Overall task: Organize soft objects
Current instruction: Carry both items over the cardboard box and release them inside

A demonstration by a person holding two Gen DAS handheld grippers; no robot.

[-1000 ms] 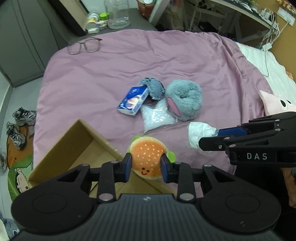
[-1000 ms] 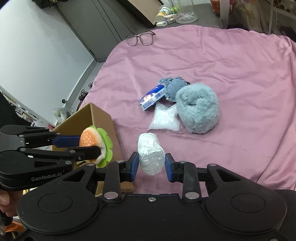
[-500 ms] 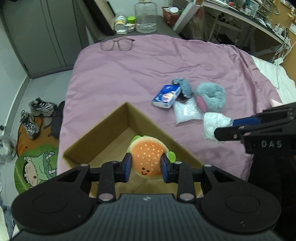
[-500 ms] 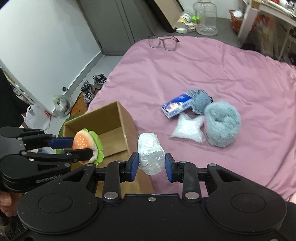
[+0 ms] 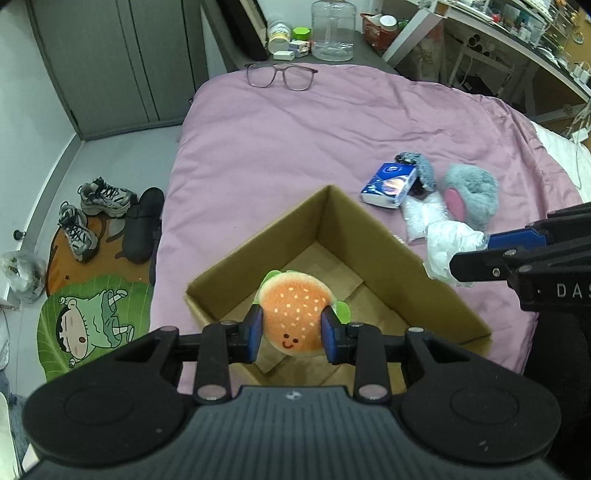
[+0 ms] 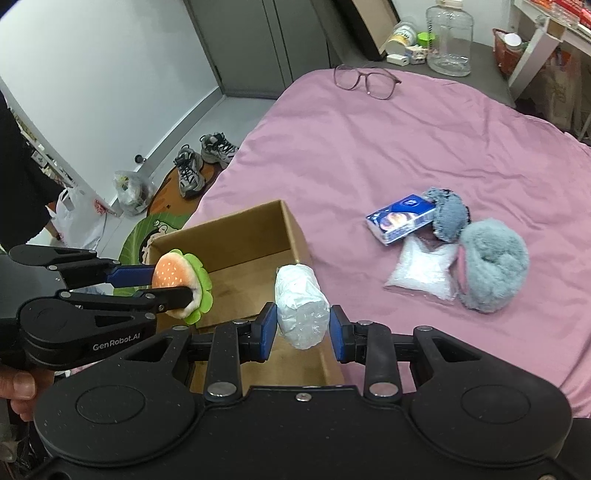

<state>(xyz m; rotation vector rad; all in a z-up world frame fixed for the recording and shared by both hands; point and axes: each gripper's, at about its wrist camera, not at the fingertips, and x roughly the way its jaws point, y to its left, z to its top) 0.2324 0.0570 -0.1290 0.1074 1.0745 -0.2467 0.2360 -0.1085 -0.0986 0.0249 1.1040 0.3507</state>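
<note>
My left gripper (image 5: 293, 328) is shut on a plush burger (image 5: 295, 315) with an orange bun, a green rim and a smiling face, held over the open cardboard box (image 5: 354, 236) on the pink bed. It also shows in the right wrist view (image 6: 181, 280). My right gripper (image 6: 302, 328) is shut on a white plastic-wrapped roll (image 6: 301, 306) above the box's right wall (image 6: 295, 229). The roll shows at the right of the left wrist view (image 5: 448, 251). A fluffy grey plush (image 6: 493, 264), a smaller grey plush (image 6: 447, 212), a clear bag of white filling (image 6: 423, 269) and a blue tissue pack (image 6: 400, 218) lie on the bed.
Glasses (image 5: 280, 75) lie at the far end of the bed. Beyond them stand a clear jar (image 5: 332, 29) and small containers. Shoes (image 5: 92, 210) and a cartoon mat (image 5: 92, 321) are on the floor to the left. A cluttered desk (image 5: 517, 33) stands at the far right.
Both grippers have pulled back and left from the pile on the bed. The burger is now over the box's inside and the white roll over its right wall.
</note>
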